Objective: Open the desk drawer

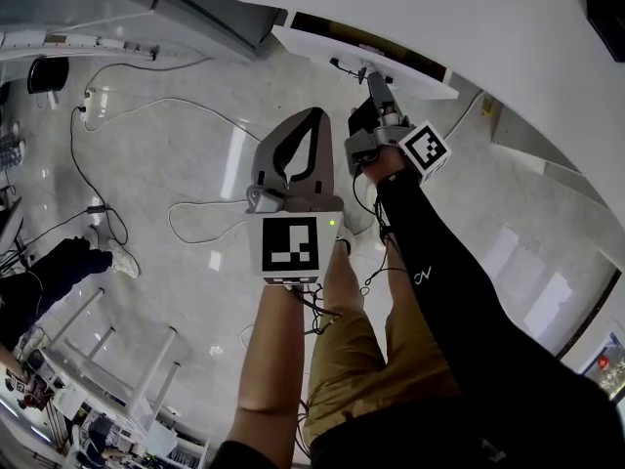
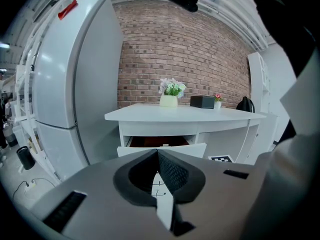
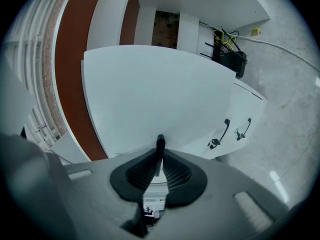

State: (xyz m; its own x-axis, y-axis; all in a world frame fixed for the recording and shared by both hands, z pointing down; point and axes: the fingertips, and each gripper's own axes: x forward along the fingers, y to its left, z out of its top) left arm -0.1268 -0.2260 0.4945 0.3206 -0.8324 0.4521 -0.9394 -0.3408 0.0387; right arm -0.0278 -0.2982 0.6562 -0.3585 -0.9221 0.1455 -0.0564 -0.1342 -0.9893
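Now at the centre of the head view, the person's left gripper [image 1: 311, 117] hangs idle above the knees, its jaws pressed together with nothing between them. Just beyond it, the right gripper [image 1: 371, 74] reaches forward at the end of a black sleeve [image 1: 439, 272], clenched on the thin dark handle [image 3: 160, 143] of the desk drawer [image 2: 192, 149]. In the right gripper view the handle stands up between the ribbed pads, against the white drawer front. The drawer sits under the white tabletop [image 2: 190, 115], already drawn partly out, with a brown strip of its inside showing above the front panel. A potted plant [image 2: 170, 91] and a black box [image 2: 202, 101] stand on the tabletop before a brick wall [image 2: 180, 49].

The step in hand looks to be the pull itself, with more travel probably left. It is best done by drawing the handle straight back along the drawer's line, level and without twisting the wrist. A sideways tug could jam the drawer or let the slim handle slip from the pads. The grip should be firm until the drawer is fully out. The left gripper hangs in front of the drawer and is best held clear of its path. Cables [image 1: 146, 106] trail across the floor [image 1: 195, 57], so any step backward calls for care.
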